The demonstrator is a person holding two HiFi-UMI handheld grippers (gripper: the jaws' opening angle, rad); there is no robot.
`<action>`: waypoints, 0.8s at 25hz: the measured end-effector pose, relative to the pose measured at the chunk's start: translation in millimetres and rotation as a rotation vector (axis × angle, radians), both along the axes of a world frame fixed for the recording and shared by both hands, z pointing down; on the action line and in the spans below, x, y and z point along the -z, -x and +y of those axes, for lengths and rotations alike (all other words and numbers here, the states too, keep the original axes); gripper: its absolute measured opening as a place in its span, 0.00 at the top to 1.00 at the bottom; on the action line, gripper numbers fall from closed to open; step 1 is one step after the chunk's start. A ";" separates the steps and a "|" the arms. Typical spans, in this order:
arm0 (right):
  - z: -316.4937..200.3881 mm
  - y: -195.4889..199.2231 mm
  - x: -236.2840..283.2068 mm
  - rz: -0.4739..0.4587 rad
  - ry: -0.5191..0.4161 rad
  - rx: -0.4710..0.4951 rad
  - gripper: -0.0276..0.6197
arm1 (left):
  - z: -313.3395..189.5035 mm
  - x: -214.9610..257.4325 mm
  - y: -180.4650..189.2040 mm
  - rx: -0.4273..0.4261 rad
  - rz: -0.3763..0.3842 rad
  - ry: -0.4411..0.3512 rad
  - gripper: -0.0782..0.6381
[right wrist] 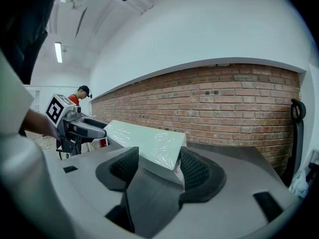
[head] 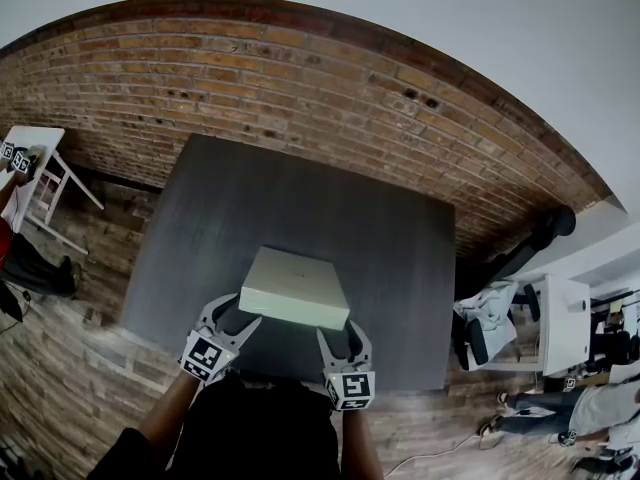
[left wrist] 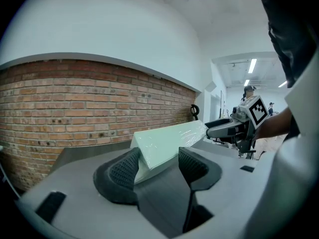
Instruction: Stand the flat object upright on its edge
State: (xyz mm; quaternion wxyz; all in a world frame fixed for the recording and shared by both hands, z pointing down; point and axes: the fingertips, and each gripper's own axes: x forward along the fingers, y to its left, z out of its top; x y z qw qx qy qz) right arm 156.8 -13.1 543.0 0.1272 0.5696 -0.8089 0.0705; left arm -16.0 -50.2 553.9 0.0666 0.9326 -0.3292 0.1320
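Observation:
A flat pale box (head: 295, 286) wrapped in clear film lies on the dark grey table (head: 400, 258), its long near side facing me. My left gripper (head: 232, 326) is at the box's near left corner and my right gripper (head: 338, 340) at its near right corner. In the left gripper view the box (left wrist: 169, 137) has a corner between the jaws of the left gripper (left wrist: 158, 161), close to the left pad and apart from the right one. In the right gripper view the box (right wrist: 144, 139) reaches into the right gripper (right wrist: 157, 164), close to the right pad with a gap at the left.
A brick wall (left wrist: 75, 103) runs behind the table's far edge. White tables stand at the left (head: 35, 143) and right (head: 562, 323), with a chair (head: 485, 326) beside the right one. A person (head: 590, 408) is at the lower right.

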 end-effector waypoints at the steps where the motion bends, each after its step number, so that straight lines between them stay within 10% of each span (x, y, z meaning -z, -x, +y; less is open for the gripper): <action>1: -0.2 -1.1 -0.2 0.004 -0.001 -0.001 0.57 | -0.1 0.1 -0.6 0.000 0.001 -0.001 0.55; 20: -17.8 -8.2 25.1 -0.074 -0.014 -0.006 0.58 | -20.0 26.4 -3.6 -0.014 0.076 -0.031 0.55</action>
